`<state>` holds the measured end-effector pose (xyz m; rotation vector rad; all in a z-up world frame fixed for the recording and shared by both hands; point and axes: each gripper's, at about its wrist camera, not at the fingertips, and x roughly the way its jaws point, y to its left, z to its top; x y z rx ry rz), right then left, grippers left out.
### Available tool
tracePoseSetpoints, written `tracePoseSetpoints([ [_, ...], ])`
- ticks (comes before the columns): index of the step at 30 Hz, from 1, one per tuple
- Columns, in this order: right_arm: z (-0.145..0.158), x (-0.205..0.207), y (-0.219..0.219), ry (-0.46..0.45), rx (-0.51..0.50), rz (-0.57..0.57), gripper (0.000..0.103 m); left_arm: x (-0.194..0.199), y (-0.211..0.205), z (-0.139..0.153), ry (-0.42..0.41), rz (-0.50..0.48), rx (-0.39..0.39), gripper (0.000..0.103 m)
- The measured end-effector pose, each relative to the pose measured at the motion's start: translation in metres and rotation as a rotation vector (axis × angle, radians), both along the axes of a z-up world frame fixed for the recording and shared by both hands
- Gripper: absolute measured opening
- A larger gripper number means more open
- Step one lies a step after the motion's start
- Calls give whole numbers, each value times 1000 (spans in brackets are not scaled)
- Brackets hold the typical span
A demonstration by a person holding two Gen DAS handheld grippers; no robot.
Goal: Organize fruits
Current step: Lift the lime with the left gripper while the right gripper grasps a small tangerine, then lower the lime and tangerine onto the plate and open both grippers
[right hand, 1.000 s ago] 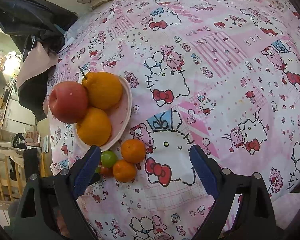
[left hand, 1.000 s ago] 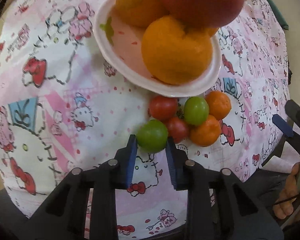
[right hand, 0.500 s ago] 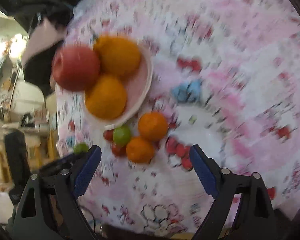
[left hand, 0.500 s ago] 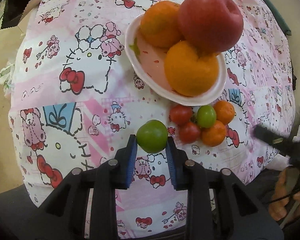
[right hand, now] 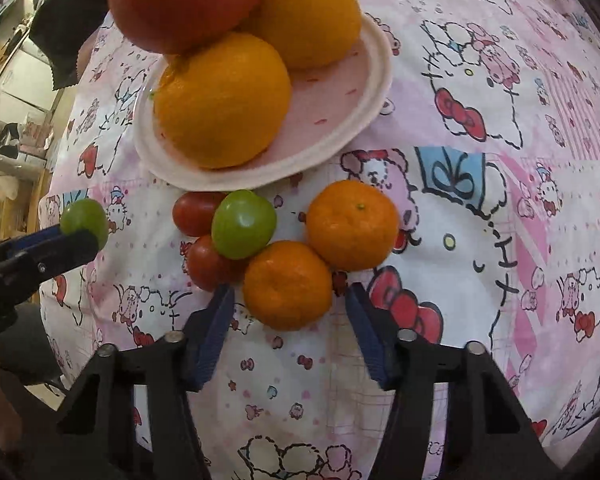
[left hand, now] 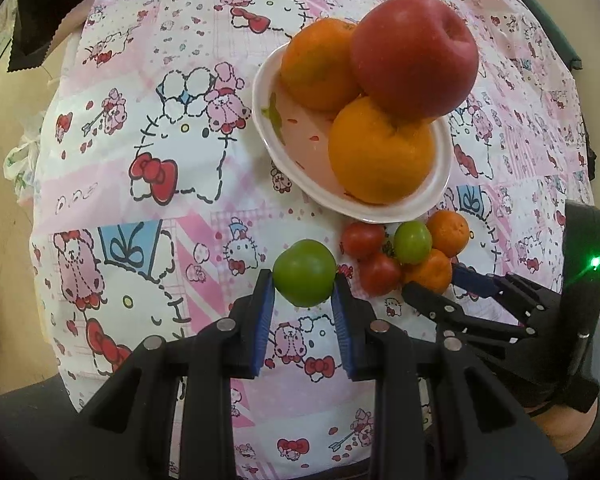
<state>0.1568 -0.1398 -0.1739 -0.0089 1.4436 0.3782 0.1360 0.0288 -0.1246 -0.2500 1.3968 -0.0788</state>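
A: What does the left gripper [left hand: 304, 294] have?

B: It is clamped on a green fruit [left hand: 305, 272]; the blue pads press both of its sides. The fruit hangs above the pink cartoon-print cloth [left hand: 148, 184], off to one side of the small pile.

A: And the right gripper [right hand: 288, 304]?

B: Its jaws are closing around the nearer mandarin [right hand: 287, 285], which sits between the blue pads. In the right wrist view there is still a sliver of cloth on each side of the fruit, so the pads do not press it.

A: What else is in the pile?

B: A second mandarin [right hand: 353, 225] touches the first. A second green fruit [right hand: 244, 224] rests on two small red tomatoes [right hand: 194, 213], all packed together just beside the rim of the pink plate [right hand: 352, 92].

A: What is on the plate?

B: Two large oranges [right hand: 222, 102] and a red apple [left hand: 415, 49] stacked on them. They crowd one side of the plate, leaving the other side bare.

A: Where does the plate sit on the cloth?

B: Near the cloth's edge where a dark fabric [right hand: 66, 36] lies beyond it.
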Motion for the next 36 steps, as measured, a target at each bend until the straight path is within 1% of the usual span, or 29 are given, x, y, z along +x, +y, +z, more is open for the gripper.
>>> tracePoseSetpoints([
  [3, 2, 0, 0, -10, 7, 19, 46, 2, -1, 3, -12, -3, 1, 25],
  [6, 5, -4, -4, 19, 63, 14, 46, 3, -3, 5, -22, -5, 8, 25],
  [9, 13, -11, -9, 10, 73, 21, 46, 2, -2, 6, -25, -2, 13, 25],
  [15, 28, -22, -20, 2, 122, 14, 46, 1, 2, 6, -35, 11, 26, 25],
  [18, 42, -25, -28, -20, 163, 0, 46, 1, 3, 9, -60, 15, 33, 25],
  [21, 59, -21, -37, -64, 189, -20, 46, 3, 3, 18, -107, 17, 26, 25],
  [23, 66, -17, -41, -93, 192, -32, 46, 6, 4, 26, -147, 14, 34, 25],
  [27, 82, -2, -50, -132, 208, -56, 46, 16, 6, 37, -192, 4, 64, 25],
  [30, 92, 16, -48, -178, 178, -51, 46, 30, 4, 40, -211, -28, 85, 25],
  [32, 93, 26, -43, -203, 161, -40, 46, 37, 0, 40, -225, -63, 96, 25],
  [33, 91, 32, -39, -214, 145, -30, 46, 43, -2, 40, -243, -85, 122, 25],
  [36, 80, 51, -39, -195, 131, -35, 46, 58, -2, 34, -257, -116, 159, 25],
])
